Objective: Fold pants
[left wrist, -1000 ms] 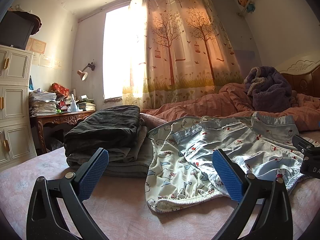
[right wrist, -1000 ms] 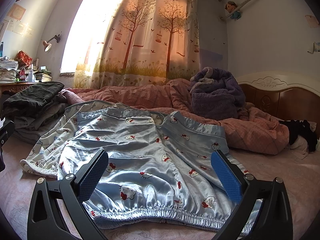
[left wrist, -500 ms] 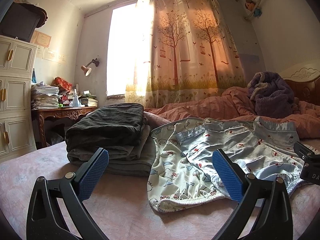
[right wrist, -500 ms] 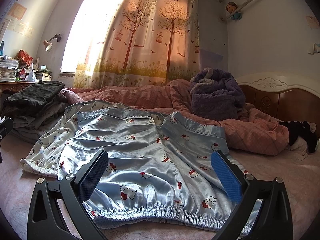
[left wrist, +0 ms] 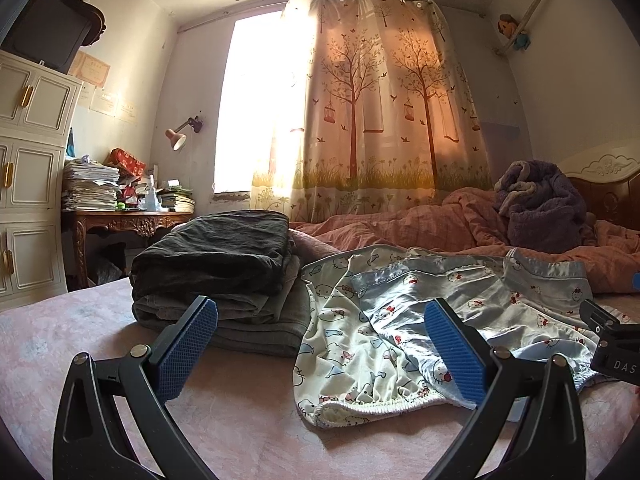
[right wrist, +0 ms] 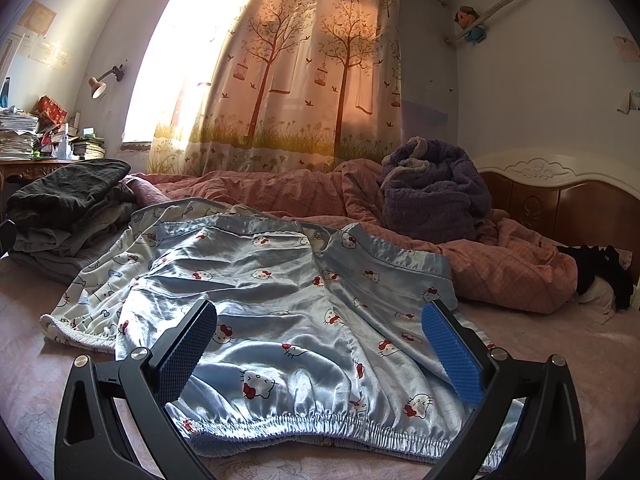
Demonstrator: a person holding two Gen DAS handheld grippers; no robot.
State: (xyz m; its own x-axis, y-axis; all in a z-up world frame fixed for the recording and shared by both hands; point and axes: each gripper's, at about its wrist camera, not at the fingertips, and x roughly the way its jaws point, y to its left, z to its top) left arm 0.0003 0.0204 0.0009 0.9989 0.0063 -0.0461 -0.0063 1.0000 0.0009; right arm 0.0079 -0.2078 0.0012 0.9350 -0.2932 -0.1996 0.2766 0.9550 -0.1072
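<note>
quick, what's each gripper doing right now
Left gripper: open, holding nothing, above the bed beside the pants.
Right gripper: open, holding nothing, over the pants' waistband.

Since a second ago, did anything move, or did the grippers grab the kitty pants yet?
Nothing was grabbed or let go. The left gripper swung a little toward the pants, so the folded clothes stack slid rightward in its view. The right gripper barely moved. Both stay open above the bed. The blue kitty pants lie spread out just as before.
</note>
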